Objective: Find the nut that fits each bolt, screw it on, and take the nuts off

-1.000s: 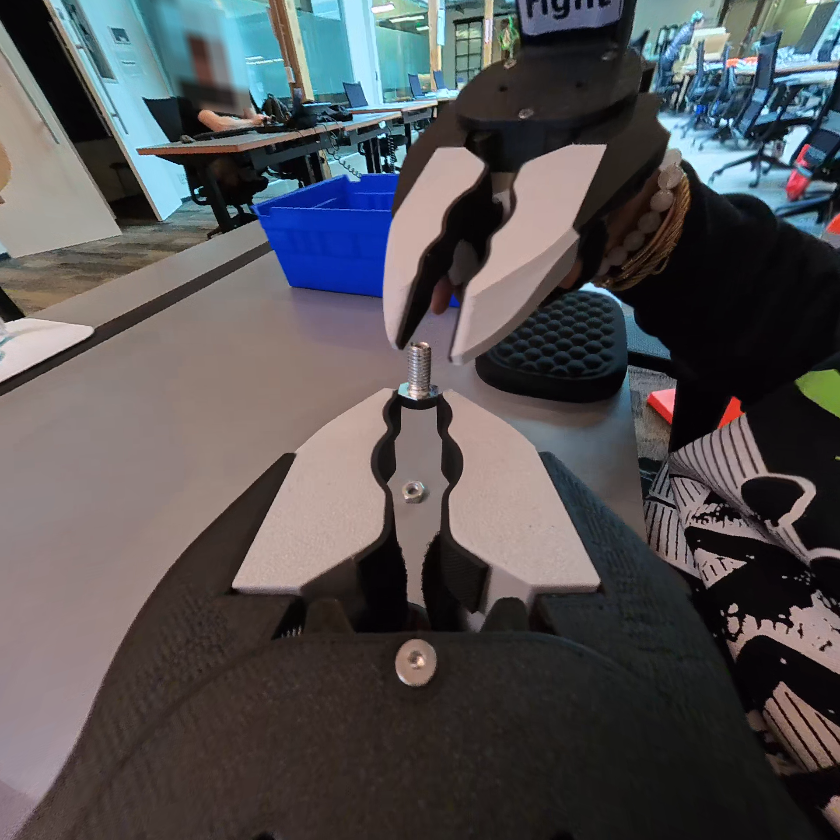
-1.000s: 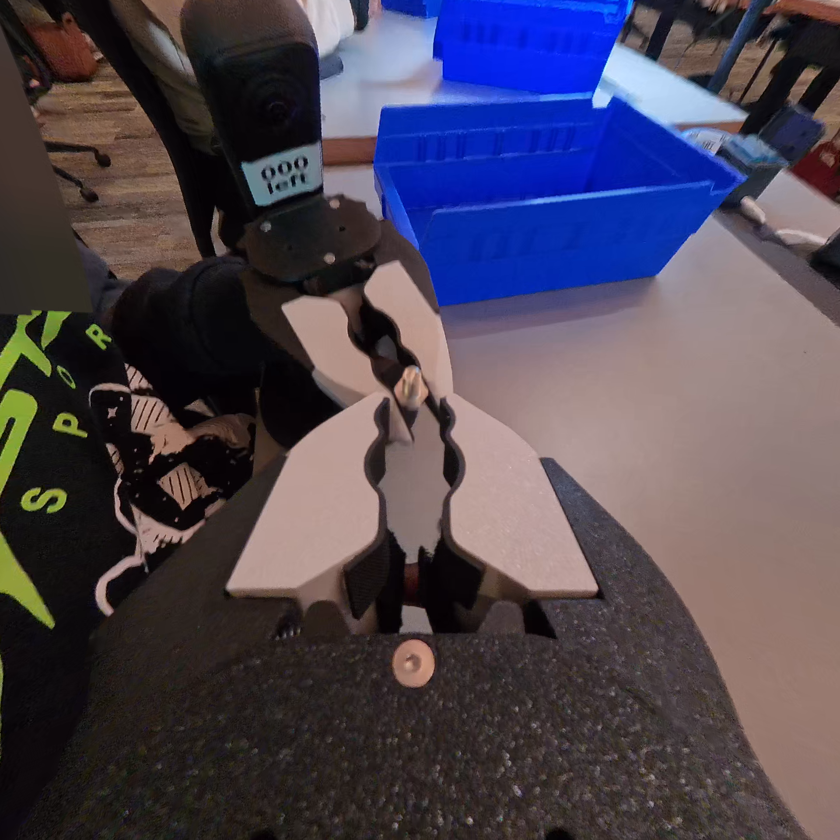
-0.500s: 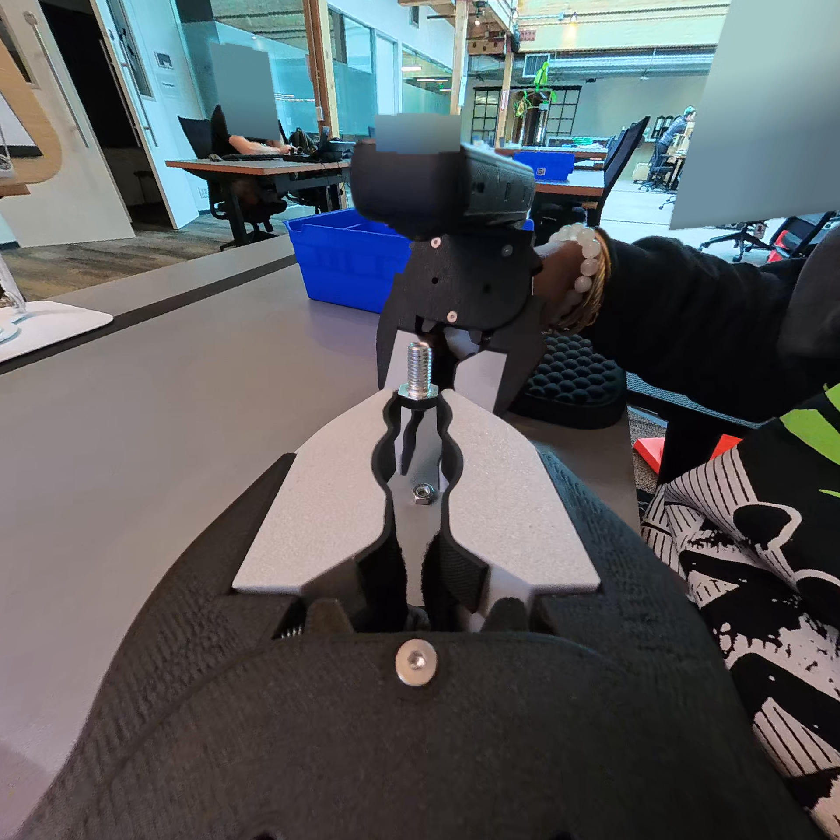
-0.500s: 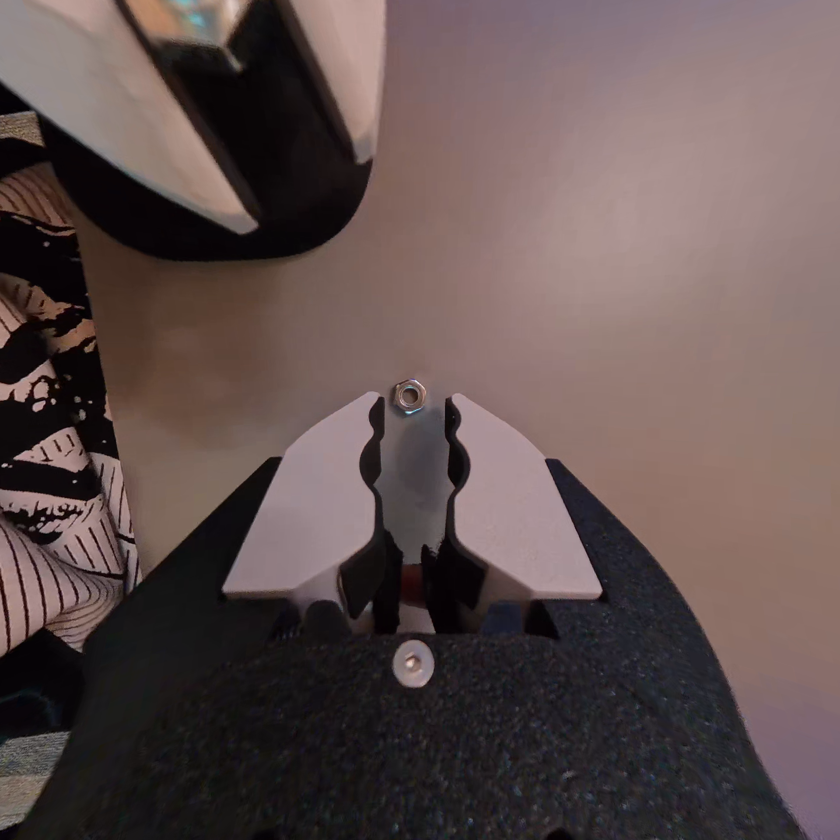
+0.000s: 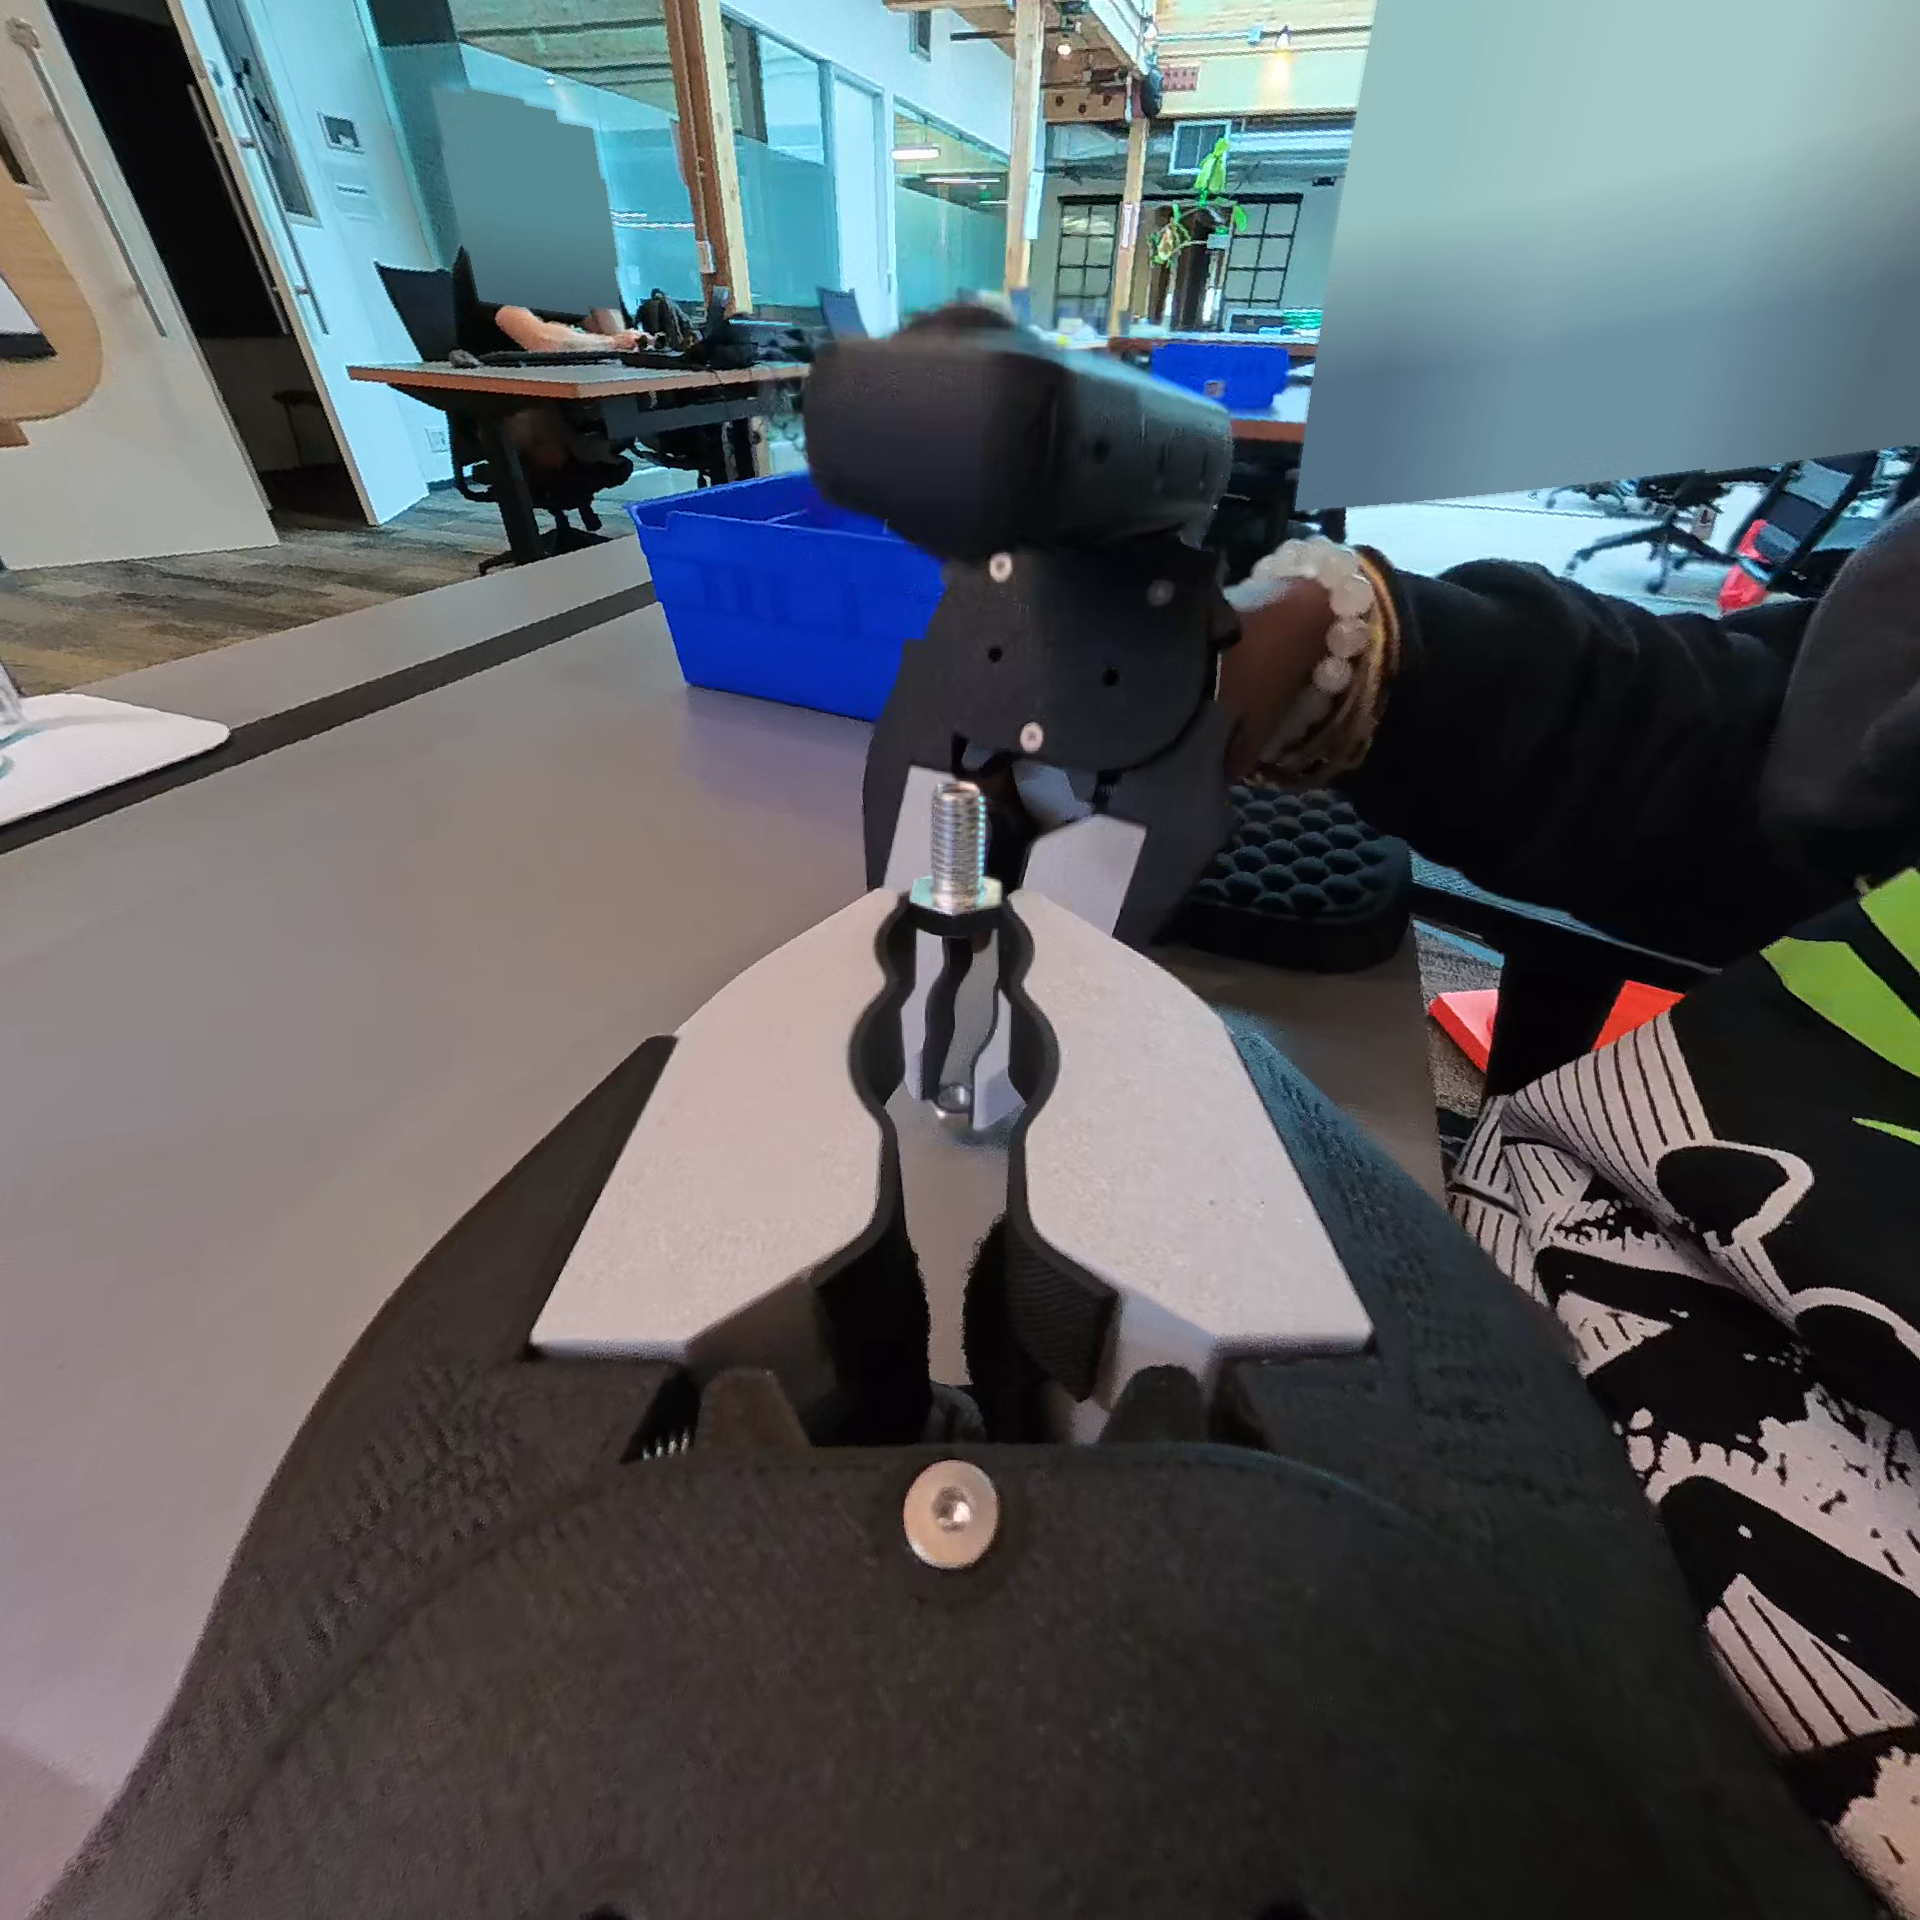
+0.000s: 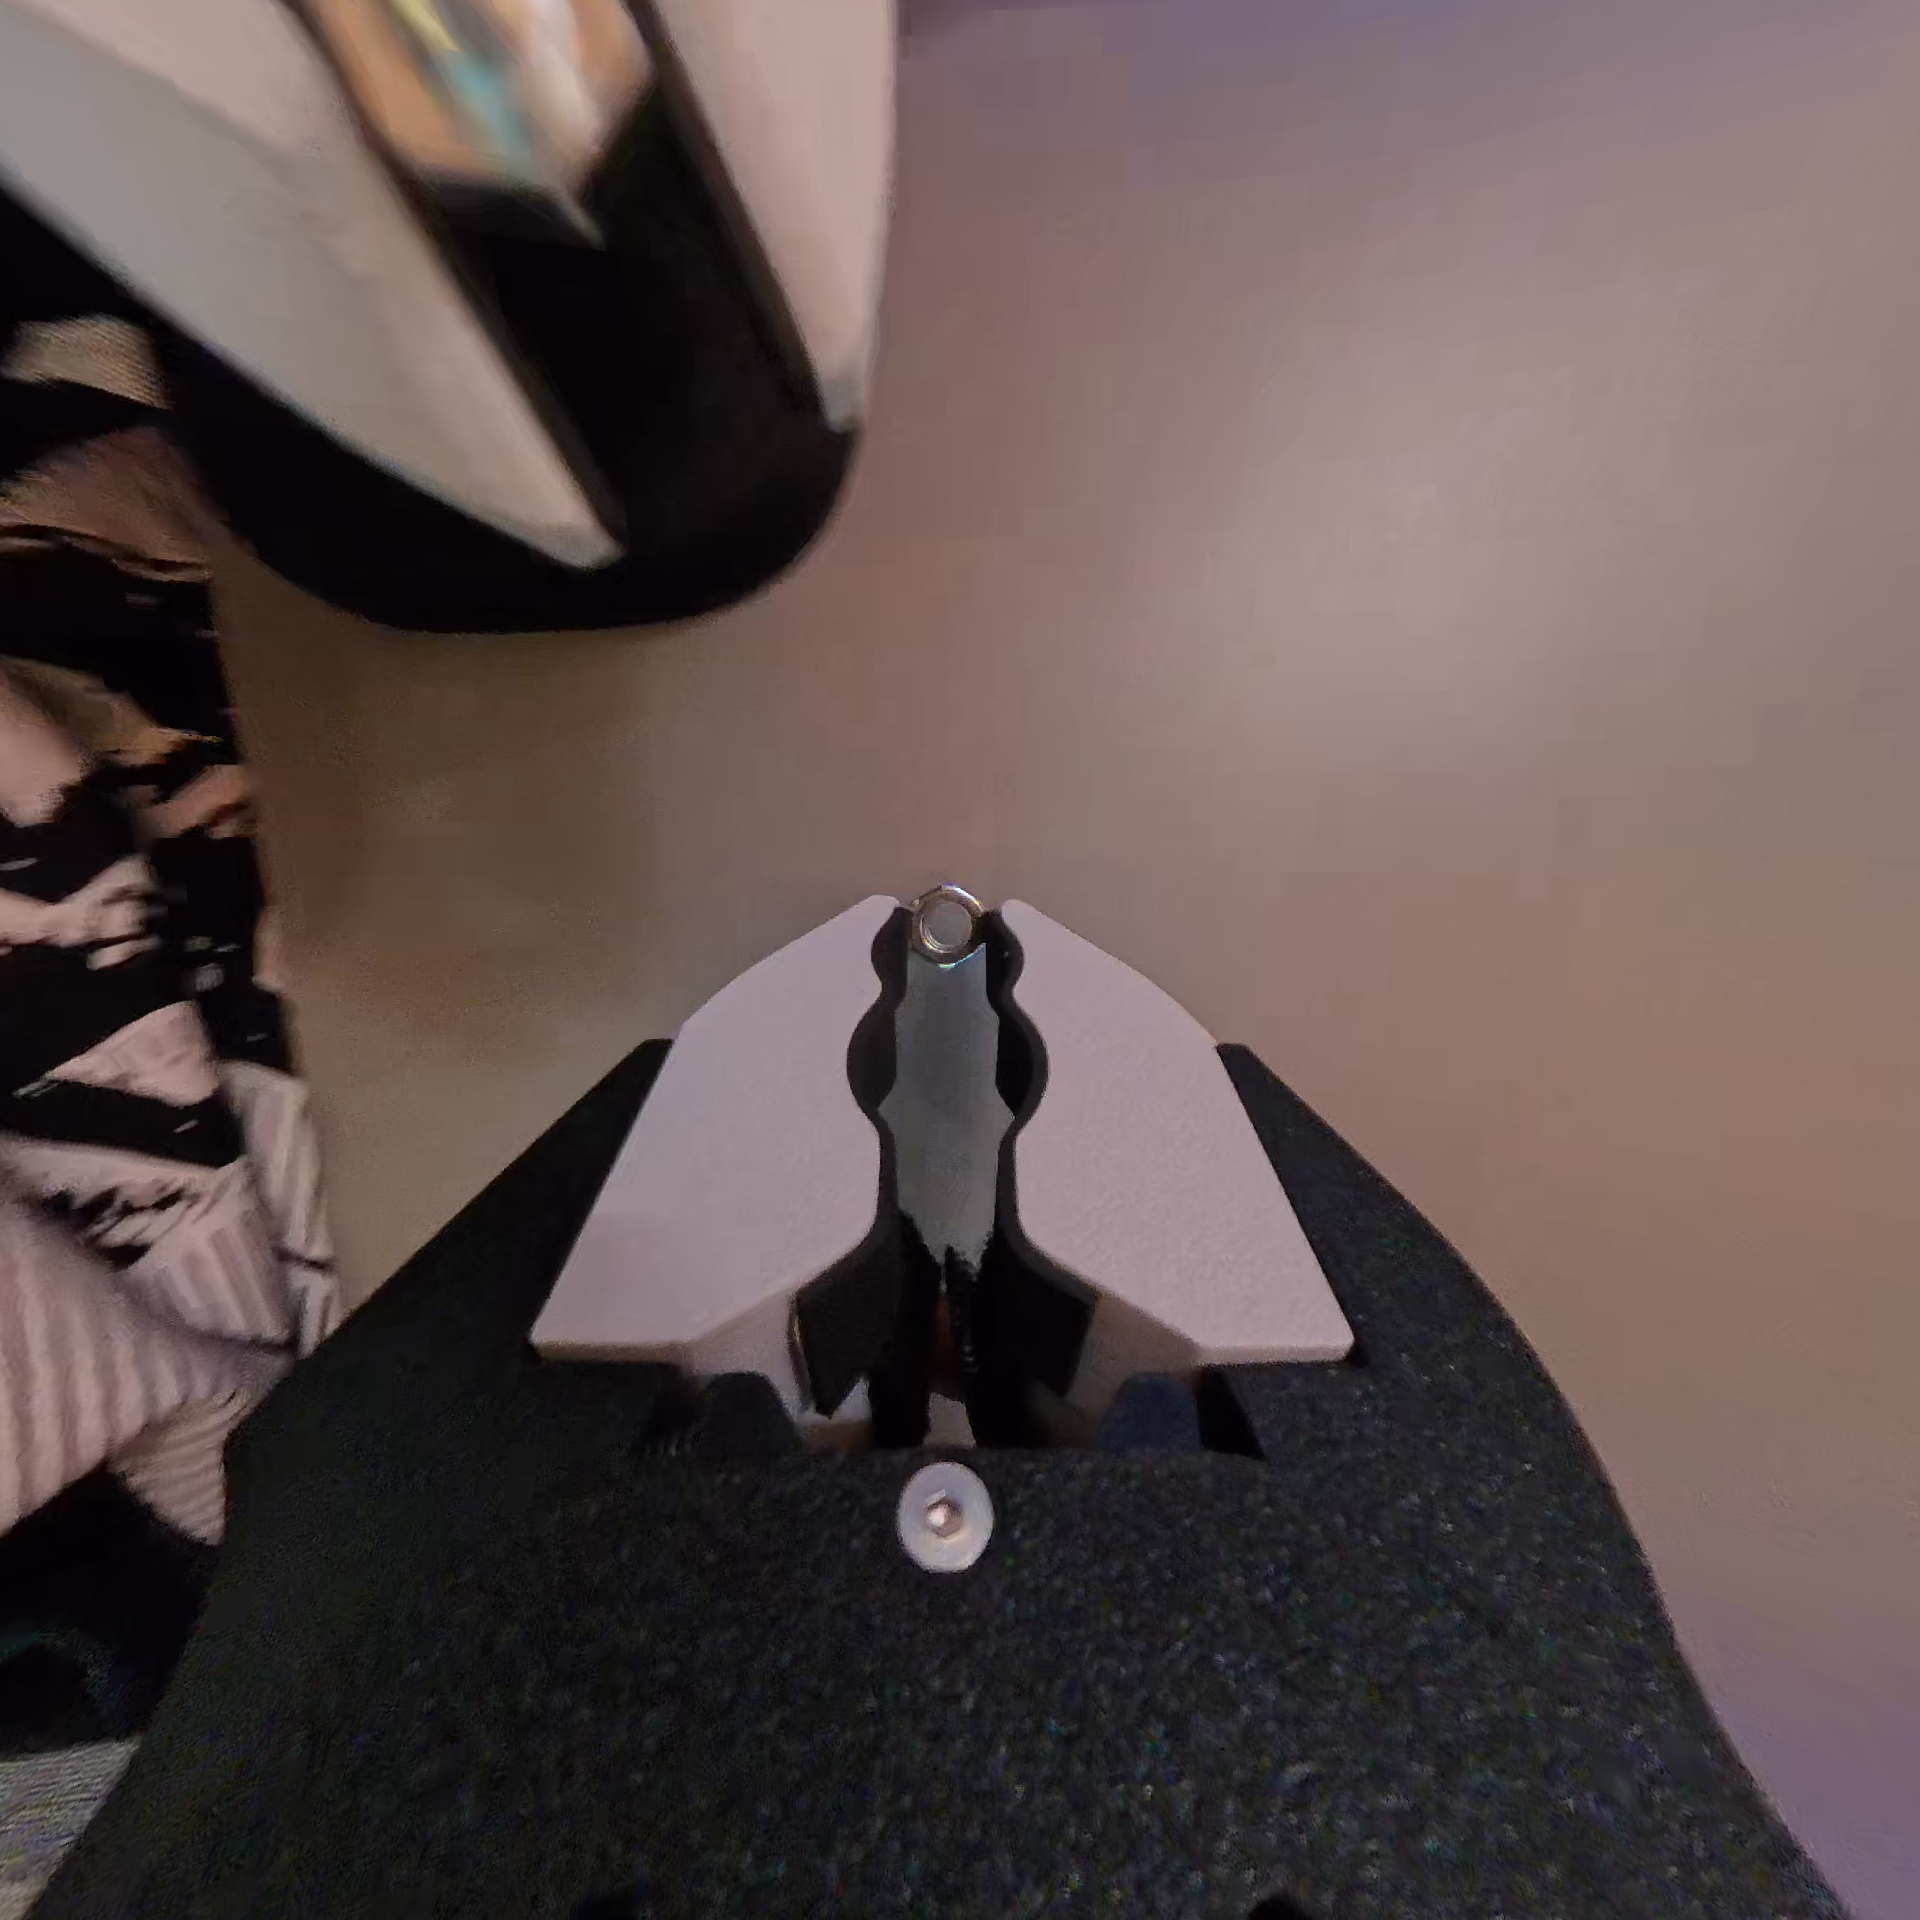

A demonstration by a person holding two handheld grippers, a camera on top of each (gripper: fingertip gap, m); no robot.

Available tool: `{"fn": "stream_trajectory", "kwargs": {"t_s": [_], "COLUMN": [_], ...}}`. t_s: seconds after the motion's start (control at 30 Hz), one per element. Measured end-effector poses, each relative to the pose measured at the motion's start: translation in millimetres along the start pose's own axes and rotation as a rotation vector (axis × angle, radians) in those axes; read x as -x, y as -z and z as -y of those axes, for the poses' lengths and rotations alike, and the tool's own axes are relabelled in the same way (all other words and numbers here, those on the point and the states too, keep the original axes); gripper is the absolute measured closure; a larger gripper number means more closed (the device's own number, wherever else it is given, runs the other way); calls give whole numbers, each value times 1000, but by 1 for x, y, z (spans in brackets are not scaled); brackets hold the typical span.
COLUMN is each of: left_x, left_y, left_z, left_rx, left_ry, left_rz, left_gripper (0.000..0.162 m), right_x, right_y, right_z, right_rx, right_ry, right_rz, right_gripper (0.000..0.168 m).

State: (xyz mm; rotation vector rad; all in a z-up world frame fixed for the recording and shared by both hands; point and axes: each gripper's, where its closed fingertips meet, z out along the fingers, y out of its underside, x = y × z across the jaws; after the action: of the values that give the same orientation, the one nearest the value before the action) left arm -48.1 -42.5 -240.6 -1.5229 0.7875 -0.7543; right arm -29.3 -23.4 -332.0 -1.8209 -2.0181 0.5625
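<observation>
Bolt [image 5: 957, 847] stands upright, its hex head clamped in the left gripper [image 5: 956, 914] tips; right gripper [image 6: 943, 920] points down at the grey table [image 6: 1403, 623], fingertips pinching a small hex nut [image 6: 941, 924]

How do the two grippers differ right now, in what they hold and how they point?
The left gripper clamps the bolt by its head, threads up; the right gripper brackets a small nut lying flat on the table. Left points roughly level across the table, right straight down. Both have narrowly spaced white fingers.
</observation>
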Motion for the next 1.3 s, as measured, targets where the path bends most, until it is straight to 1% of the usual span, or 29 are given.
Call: {"fn": "stream_trajectory", "kwargs": {"t_s": [0.07,0.23,0.3,0.37,0.47,0.6,0.8,1.0,1.17,1.3], "left_x": [-8,-45,-55,-63,-68,-70,-72,-71,-63,-47], "left_y": [-1,-5,-8,-10,-11,-10,-9,-11,-15,-20], "left_z": [3,12,9,7,4,3,3,0,1,2], "left_rx": [-6,-46,-29,-14,2,3,6,23,26,19], "left_ry": [-8,63,72,80,96,92,90,86,66,28], "left_rz": [-43,-263,-323,-371,-412,-435,-447,-437,-343,-156], "left_gripper": [147,147,147,147,147,147,147,147,147,147], "right_x": [9,31,44,58,74,75,74,74,68,55], "right_y": [23,100,120,128,125,110,105,103,102,101], "right_z": [13,46,57,65,71,69,66,63,64,67], "right_rx": [-97,-269,-301,-306,-267,-152,-92,-80,-71,-50], "right_ry": [67,313,403,495,604,683,717,710,631,509], "right_rz": [61,155,212,278,351,369,395,408,365,261], "right_gripper": [154,154,154,154,154,154,154,154,154,154]}}
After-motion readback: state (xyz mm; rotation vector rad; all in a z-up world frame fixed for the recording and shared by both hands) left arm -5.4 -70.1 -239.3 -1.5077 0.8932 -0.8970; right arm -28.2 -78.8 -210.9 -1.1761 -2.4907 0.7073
